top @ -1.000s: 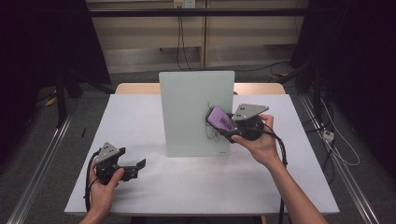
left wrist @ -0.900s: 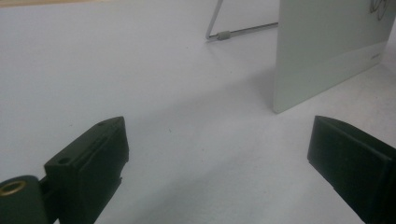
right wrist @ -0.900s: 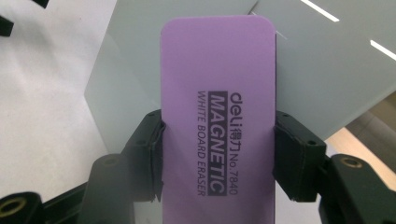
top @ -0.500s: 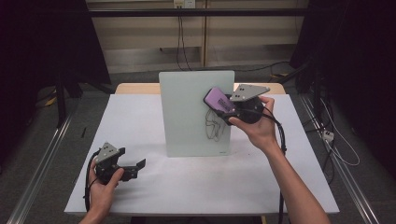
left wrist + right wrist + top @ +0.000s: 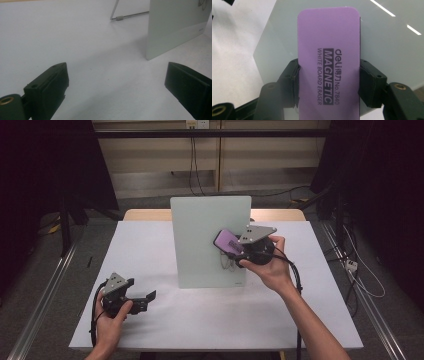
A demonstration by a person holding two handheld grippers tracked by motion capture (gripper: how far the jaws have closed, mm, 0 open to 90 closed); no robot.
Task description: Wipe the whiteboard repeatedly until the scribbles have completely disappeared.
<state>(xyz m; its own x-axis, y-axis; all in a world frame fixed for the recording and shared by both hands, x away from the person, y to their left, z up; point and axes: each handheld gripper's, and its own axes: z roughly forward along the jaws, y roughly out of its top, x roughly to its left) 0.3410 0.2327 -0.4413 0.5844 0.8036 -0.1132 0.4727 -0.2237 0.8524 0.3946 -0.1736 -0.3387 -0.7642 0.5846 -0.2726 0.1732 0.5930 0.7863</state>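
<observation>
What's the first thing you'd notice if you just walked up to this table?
The purple eraser, clamped in the right gripper and held up against the whiteboard standing mid-table. Some scribbles show on the board just below it. The left gripper rests open near the table's front left.

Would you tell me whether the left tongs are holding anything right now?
No, the left tongs stand wide open above the bare white table, with nothing between them.

High view looks forward and down over the table (image 5: 150, 250); both gripper views look closely at the board (image 5: 175, 27).
</observation>
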